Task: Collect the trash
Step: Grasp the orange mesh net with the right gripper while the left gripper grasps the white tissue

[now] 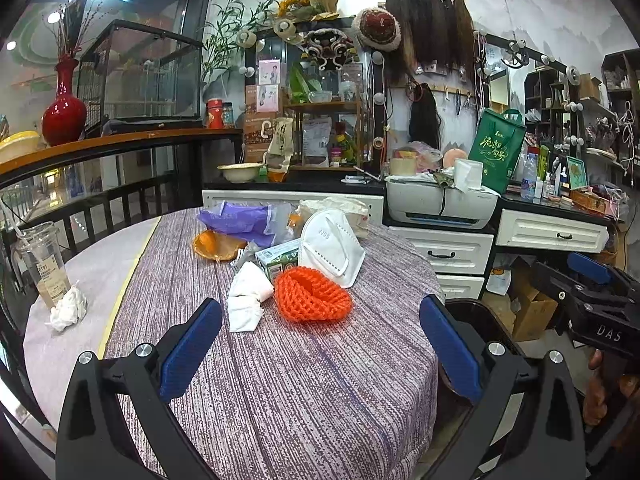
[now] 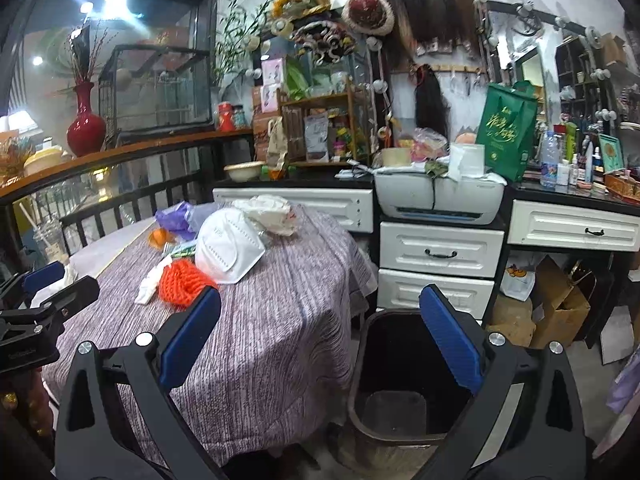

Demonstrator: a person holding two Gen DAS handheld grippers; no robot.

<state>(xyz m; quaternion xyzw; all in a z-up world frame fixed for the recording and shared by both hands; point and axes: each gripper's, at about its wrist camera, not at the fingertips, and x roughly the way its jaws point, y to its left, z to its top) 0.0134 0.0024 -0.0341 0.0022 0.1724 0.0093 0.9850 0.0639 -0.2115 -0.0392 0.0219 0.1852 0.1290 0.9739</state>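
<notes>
Trash lies on the round table (image 1: pixel 304 380): an orange foam net (image 1: pixel 312 295), crumpled white tissue (image 1: pixel 249 295), a white N95 mask (image 1: pixel 331 246), a green carton (image 1: pixel 276 261), a purple bag (image 1: pixel 240 221) and orange peel (image 1: pixel 216 245). My left gripper (image 1: pixel 320 332) is open and empty, just short of the net. My right gripper (image 2: pixel 320 328) is open and empty above a black trash bin (image 2: pixel 396 376) beside the table (image 2: pixel 272 344). The net (image 2: pixel 182 283) and mask (image 2: pixel 228 249) also show in the right wrist view.
A plastic cup with a straw (image 1: pixel 42 264) and a tissue wad (image 1: pixel 69 307) sit at the table's left edge. White drawers (image 2: pixel 440 256), a printer (image 2: pixel 438 198) and a cluttered counter stand behind. Cardboard boxes (image 2: pixel 556 308) lie right of the bin.
</notes>
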